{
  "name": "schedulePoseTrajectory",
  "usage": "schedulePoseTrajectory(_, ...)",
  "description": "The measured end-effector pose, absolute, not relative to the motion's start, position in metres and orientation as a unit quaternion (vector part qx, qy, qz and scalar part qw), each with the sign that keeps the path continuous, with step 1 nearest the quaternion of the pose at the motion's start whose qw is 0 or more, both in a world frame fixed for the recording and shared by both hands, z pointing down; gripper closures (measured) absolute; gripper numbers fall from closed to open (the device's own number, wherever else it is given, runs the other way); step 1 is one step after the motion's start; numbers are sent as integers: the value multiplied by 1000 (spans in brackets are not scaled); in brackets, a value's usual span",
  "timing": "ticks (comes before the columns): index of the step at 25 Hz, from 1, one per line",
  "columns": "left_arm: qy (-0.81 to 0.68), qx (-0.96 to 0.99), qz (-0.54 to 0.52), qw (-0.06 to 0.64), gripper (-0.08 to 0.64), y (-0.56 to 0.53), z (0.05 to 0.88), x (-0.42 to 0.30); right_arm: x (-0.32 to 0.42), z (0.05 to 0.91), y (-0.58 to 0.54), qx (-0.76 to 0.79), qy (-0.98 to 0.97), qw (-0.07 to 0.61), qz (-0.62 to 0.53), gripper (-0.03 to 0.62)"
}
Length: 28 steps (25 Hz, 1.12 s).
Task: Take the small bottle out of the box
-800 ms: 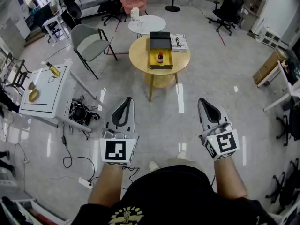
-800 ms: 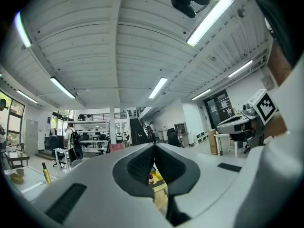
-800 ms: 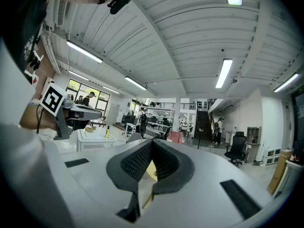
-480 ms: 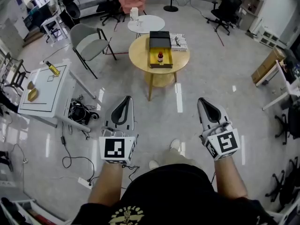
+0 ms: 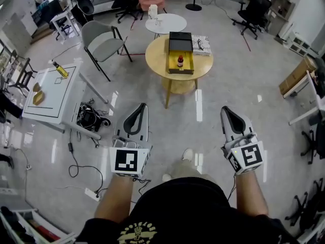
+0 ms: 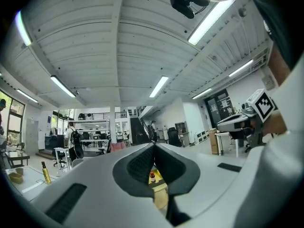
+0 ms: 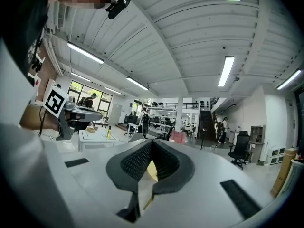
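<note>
Grey left gripper (image 5: 141,107) and right gripper (image 5: 225,110), fingers closed and empty, are well apart from the small brown red-capped bottle (image 5: 180,61) standing in the yellow-lined black box (image 5: 173,66).

1 small bottle (image 5: 180,61), 1 box (image 5: 180,43), 2 round tables (image 5: 157,60) (image 5: 170,24), 2 grippers (image 5: 142,106) (image 5: 224,109), 1 grey chair (image 5: 99,34)

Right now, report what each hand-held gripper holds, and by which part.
Nothing. The left hand-held gripper and right hand-held gripper are both shut and empty; the small bottle stands in the box.
</note>
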<state>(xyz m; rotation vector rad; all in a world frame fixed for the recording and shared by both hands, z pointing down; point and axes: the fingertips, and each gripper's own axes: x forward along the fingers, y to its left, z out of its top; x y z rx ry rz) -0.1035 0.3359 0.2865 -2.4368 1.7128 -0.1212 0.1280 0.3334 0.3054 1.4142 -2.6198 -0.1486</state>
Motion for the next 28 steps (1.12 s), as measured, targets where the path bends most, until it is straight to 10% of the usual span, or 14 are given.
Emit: schedulePoseTrajectory(28, 584, -809, -46, 46, 546, 144, 295, -71, 149, 307, 152, 429, -900, 72, -17, 577)
